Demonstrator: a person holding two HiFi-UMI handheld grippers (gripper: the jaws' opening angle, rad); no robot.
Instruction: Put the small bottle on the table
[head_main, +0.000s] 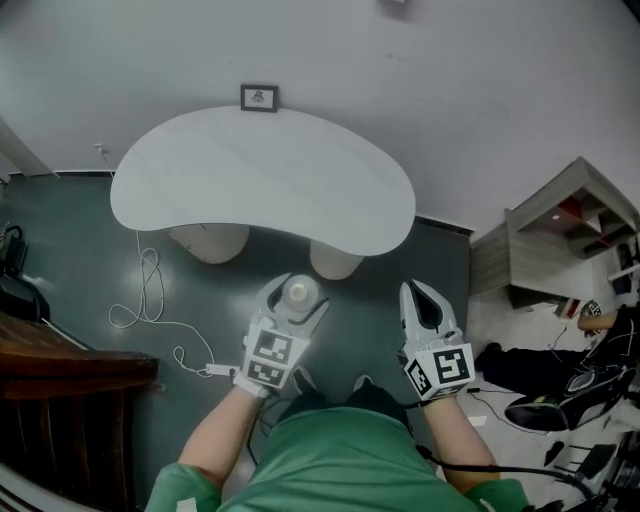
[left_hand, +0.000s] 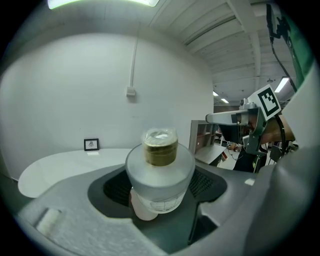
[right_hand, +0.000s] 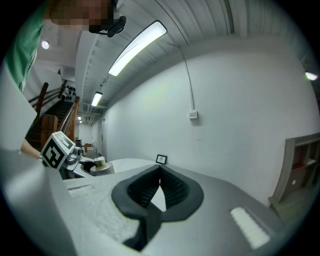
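The left gripper (head_main: 297, 296) has its jaws spread wide and clamped on the small bottle (left_hand: 160, 170). They hold its frosted body from both sides, with the gold cap on top and the bottle close to upright. The right gripper (head_main: 419, 296) is empty, its jaw tips closed together with nothing between them.

The bottle is in the air over the dark floor, just short of the near edge of the white table (head_main: 260, 180). To do this step well, I judge the left gripper should carry the bottle forward over that edge and well onto the top. It should come down until the base sits flat, and the jaws should part only then. The bottle is wide in the shoulder, so a tilted release could tip it. How much of the base hangs below the pads is hard to read from here.

The tabletop is bare apart from a small picture frame (head_main: 259, 97) at its far edge, so there is plenty of room to land. The near edge curves inward, which favours aiming toward the middle. The right gripper is level with the left and apart from it, out of the path. A shelf unit (head_main: 560, 230) stands well off to the right, and a loose cable (head_main: 150, 300) lies on the floor to the left.
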